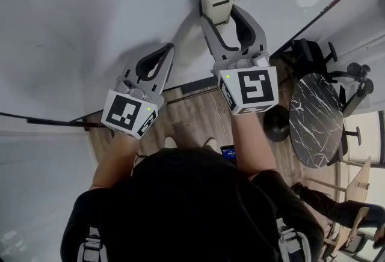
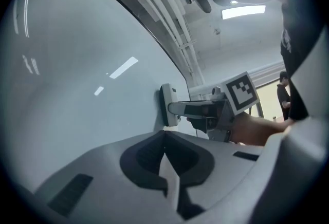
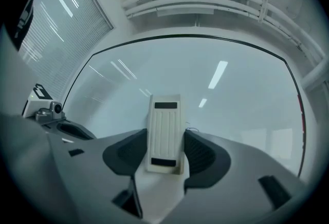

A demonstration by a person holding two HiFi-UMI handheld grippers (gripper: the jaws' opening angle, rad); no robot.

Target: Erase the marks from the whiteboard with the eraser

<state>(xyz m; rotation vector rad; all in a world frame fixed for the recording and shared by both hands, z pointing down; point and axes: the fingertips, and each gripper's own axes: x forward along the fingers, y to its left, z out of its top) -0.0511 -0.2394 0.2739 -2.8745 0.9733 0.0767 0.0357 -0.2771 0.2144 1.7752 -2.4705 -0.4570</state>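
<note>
Right gripper [image 1: 221, 13] clamps eraser [image 3: 164, 130] lengthwise, its pad against whiteboard [image 1: 90, 14] directly ahead; left gripper [image 2: 165, 135], jaws together, holds nothing.

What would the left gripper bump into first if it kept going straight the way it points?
Most likely the whiteboard: the left gripper, jaws shut and empty, points at its bare surface. The eraser sits off to one side of that line. How close the tips are is unclear.

The eraser [image 1: 216, 3] sits on the whiteboard [image 1: 90, 14], right of the left hand-held gripper [image 1: 167, 49].
</note>
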